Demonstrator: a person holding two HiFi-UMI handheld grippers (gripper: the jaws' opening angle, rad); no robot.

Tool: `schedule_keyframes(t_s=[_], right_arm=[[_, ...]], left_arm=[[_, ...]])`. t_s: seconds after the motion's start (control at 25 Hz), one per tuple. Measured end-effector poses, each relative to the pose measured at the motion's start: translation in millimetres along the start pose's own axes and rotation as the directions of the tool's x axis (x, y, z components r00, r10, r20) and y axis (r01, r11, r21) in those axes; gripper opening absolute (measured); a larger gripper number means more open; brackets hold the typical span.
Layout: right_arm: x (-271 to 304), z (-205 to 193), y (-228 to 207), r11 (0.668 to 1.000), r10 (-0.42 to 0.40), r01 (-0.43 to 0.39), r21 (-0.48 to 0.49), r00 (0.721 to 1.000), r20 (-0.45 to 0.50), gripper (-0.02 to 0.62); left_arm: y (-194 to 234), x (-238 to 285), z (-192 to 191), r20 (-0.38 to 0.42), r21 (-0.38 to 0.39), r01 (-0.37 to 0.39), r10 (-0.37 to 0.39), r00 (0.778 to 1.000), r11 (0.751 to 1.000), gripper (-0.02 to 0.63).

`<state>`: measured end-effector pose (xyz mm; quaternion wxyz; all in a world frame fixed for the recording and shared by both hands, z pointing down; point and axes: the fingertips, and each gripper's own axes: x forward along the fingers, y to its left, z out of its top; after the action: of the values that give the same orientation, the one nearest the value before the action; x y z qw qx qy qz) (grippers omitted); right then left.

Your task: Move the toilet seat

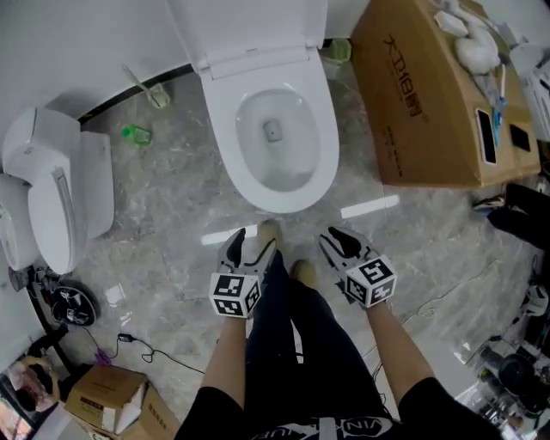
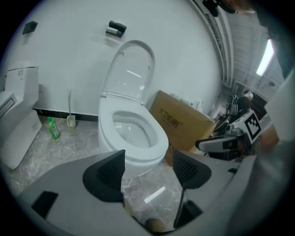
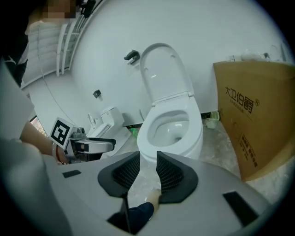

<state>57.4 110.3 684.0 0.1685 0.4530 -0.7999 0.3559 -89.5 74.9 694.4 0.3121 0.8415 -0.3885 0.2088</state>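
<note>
Left gripper fingers spread wide, nothing between them, only floor and the toilet beyond. Right gripper fingers almost together with a slim gap, also empty. Both hang low by the person's legs, just short of the toilet's front edge, touching nothing.

Toilet seat looks to be lying flat on the bowl, with the lid up against the wall behind the toilet. Not yet touched.

Risks as I see them:
- The right fingers' gap looks too narrow for the seat rim. If it goes in like that it'll butt the edge instead of straddling it, so open first.
- The seat is glossy and rounded. A shallow pinch at the front lip could slip, and the seat would drop and slam on the bowl.
- Swinging it up fast knocks it into the raised lid.
- The cardboard box sits close on the toilet's right, so there's little room there for the right gripper. A front approach is safer.
</note>
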Motion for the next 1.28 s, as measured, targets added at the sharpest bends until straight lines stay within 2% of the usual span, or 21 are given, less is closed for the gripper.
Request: schedule_keyframes(t_s=[0.28,0.6,0.96,1.28], right_arm=[[51,-31,-38,0.997,-0.07,0.071,0.026,0.997,-0.035,0.118],[87,-42,-62,0.992,-0.114,0.11,-0.067,0.992,-0.059,0.118],[103,-46,-83,0.975,-0.163,0.148,-0.163,0.983,-0.085,0.118],[104,-40,-84,0.973,-0.155,0.143,-0.181,0.986,-0.055,0.115]], left_arm=[[29,53,-27,-0.067,0.023,0.009,-0.007,0.998,1.0,0.322],[47,83,-42,-0.109,0.124,-0.019,0.033,0.994,0.992,0.322],[53,102,-44,-0.153,0.311,-0.049,0.1,0.983,0.949,0.304],[57,106,-44,-0.145,0.283,-0.063,0.108,0.984,0.957,0.307]])
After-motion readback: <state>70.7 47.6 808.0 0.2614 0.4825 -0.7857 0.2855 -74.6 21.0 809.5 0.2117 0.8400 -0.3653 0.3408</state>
